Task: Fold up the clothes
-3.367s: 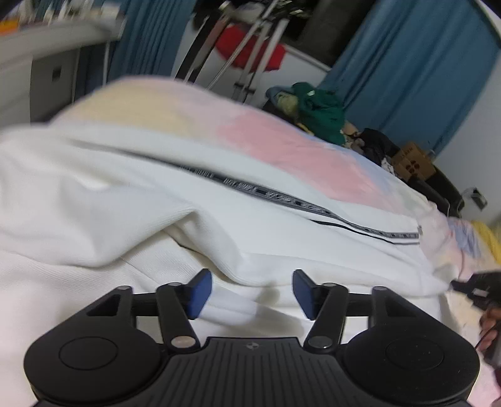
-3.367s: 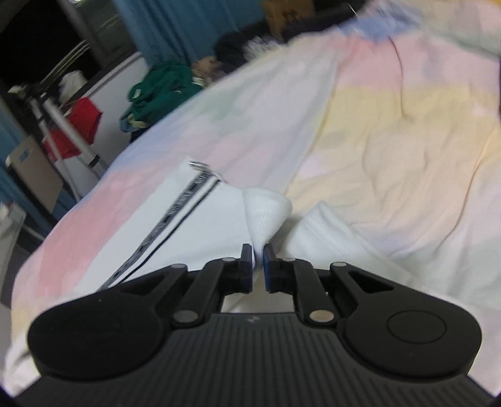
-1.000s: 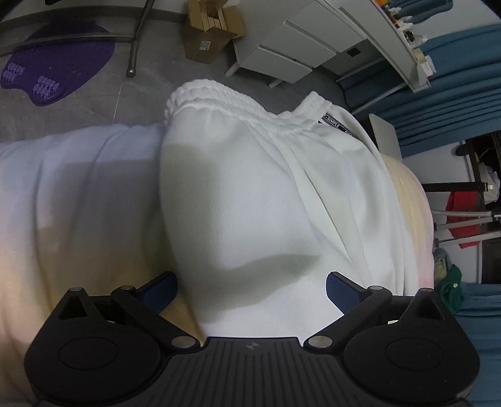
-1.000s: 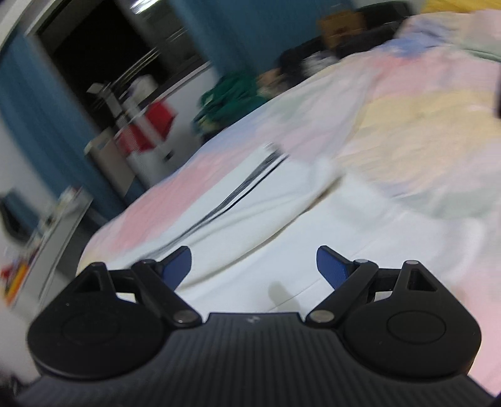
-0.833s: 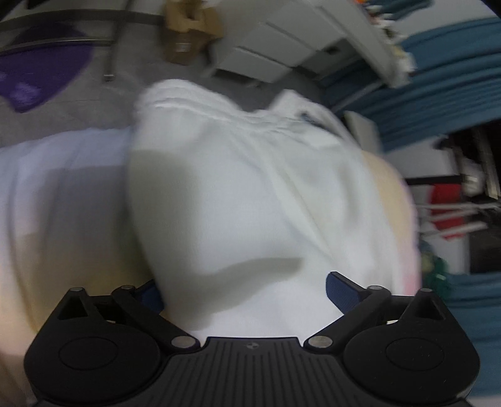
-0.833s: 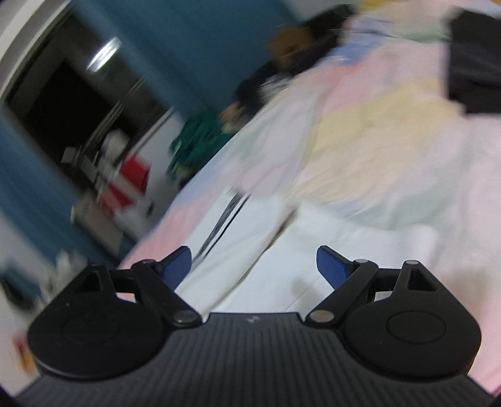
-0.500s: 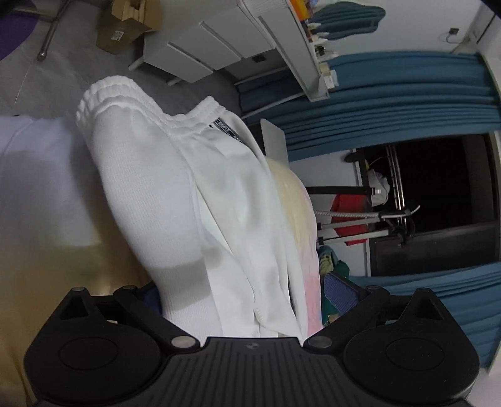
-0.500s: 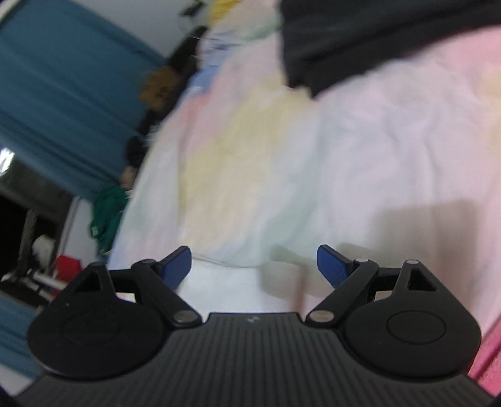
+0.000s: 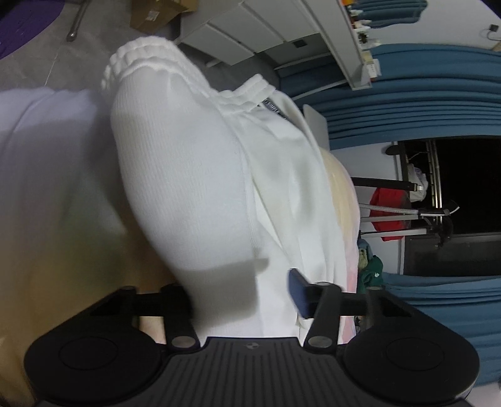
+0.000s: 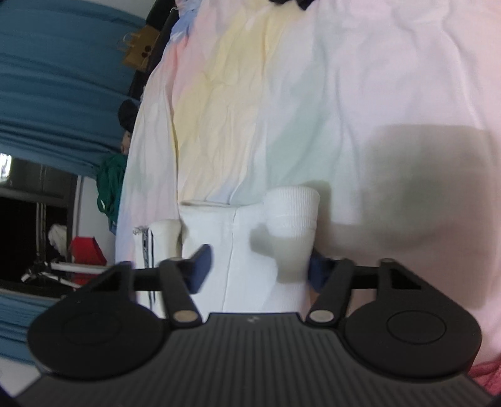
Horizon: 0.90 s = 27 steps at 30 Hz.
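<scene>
Here the two wrist views split the white garment (image 9: 194, 188) between them. The left wrist view shows its ribbed, gathered waistband (image 9: 141, 53) up at eleven o'clock, hanging over the edge of the pastel bedsheet (image 9: 47, 162), with grey floor, a cardboard box (image 9: 159, 14) and white drawers (image 9: 250, 34) beyond; blue curtains (image 9: 422, 94) fill the three o'clock side. The right wrist view shows the other end instead: a ribbed cuff (image 10: 292, 203) lying at twelve o'clock from the gripper, a black-striped edge (image 10: 145, 244) at nine o'clock, and the rainbow-tinted sheet spreading upward to a dark cloth at the top edge.

The left gripper (image 9: 241, 294) has just been closing, and the white fabric runs thickly between its fingers; the left pad is hidden behind cloth, the right blue pad (image 9: 299, 291) lies against a fold. Whether it truly pinches I cannot tell.

The right gripper (image 10: 256, 269) has likewise been closing, halfway in, with the cuffed leg between its blue pads (image 10: 200, 266). The right pad sits against the cuff, the left one blurred and seemingly apart, so a firm grip cannot be told.
</scene>
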Available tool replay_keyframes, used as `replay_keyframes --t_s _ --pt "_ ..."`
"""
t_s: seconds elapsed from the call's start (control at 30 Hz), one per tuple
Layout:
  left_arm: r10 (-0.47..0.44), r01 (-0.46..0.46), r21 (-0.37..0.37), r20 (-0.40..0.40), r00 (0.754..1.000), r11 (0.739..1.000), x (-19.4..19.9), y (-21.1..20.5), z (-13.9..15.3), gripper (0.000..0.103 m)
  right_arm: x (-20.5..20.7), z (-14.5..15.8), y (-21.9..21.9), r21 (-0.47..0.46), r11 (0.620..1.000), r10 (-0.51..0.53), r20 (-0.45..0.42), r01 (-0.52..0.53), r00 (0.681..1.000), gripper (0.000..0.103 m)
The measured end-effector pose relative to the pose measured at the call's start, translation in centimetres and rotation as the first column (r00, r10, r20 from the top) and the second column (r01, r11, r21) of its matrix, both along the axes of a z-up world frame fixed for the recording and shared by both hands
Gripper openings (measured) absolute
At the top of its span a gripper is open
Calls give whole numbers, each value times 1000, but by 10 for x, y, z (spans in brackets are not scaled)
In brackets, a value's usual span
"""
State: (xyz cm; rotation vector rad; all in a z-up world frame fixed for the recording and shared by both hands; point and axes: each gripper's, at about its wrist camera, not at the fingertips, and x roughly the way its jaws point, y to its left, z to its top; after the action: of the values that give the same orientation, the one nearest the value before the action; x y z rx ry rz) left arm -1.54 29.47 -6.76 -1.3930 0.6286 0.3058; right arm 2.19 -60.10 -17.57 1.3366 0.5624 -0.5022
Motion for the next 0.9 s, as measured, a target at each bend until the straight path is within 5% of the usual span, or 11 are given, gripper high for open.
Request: replay_keyframes --t_s 0.03,0.1,0.2,0.47,0.7,0.9 --pt "1 -1 3 3 1000 1000 0 1 -1 41 3 -1 1 -2 1000 7 -8 -7 1000 32" --pt "4 -4 0 5 1000 1000 -1 4 -1 32 6 -2 2 11 1000 7 -4 -7 1000 17" --pt "7 -7 0 10 1000 1000 -3 6 -1 22 5 11 1 -55 998 19 17 -18 1000 8" --pt "17 -19 26 81 997 999 -21 5 18 13 -2 43 10 -176 984 47 119 -26 992 6" --pt "-32 17 98 149 988 995 -46 10 62 12 -20 65 6 -203 978 75 150 -43 986 6" --pt "-73 60 96 146 987 994 -5 20 96 13 17 99 11 -259 963 108 139 -69 984 6"
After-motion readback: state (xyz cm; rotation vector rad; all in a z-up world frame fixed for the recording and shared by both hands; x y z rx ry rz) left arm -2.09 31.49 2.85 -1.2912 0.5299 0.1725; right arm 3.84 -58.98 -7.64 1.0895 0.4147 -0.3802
